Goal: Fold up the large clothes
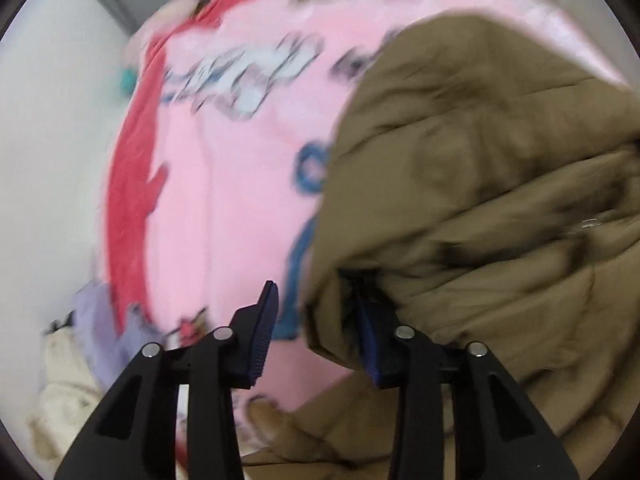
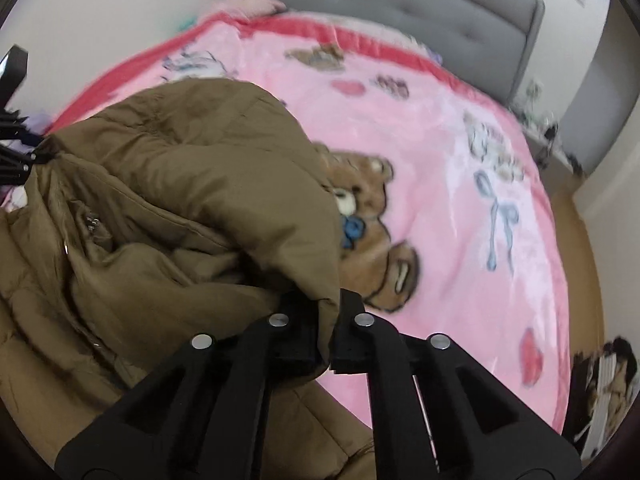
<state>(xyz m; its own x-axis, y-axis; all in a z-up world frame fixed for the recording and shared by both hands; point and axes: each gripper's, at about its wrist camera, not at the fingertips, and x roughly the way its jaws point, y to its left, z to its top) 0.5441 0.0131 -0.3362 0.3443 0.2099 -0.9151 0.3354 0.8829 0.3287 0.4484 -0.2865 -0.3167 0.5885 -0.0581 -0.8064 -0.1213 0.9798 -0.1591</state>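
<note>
Brown puffy jacket (image 2: pixel 168 184) is lying bunched on pink blanket (image 2: pixel 440 160) at 9 o'clock, fold barely starting: right gripper (image 2: pixel 330 320) fingers clamping its edge, left gripper (image 1: pixel 316 332) fingers apart beside its edge.

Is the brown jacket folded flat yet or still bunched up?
Still bunched up: the brown jacket lies in loose, puffy heaps on the pink blanket.

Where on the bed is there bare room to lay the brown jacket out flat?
Free: the pink blanket between the brown jacket and the grey headboard, and its right side toward the wooden floor. Crowded: the near left, under the bunched jacket, with other clothes past the blanket's red edge.
</note>
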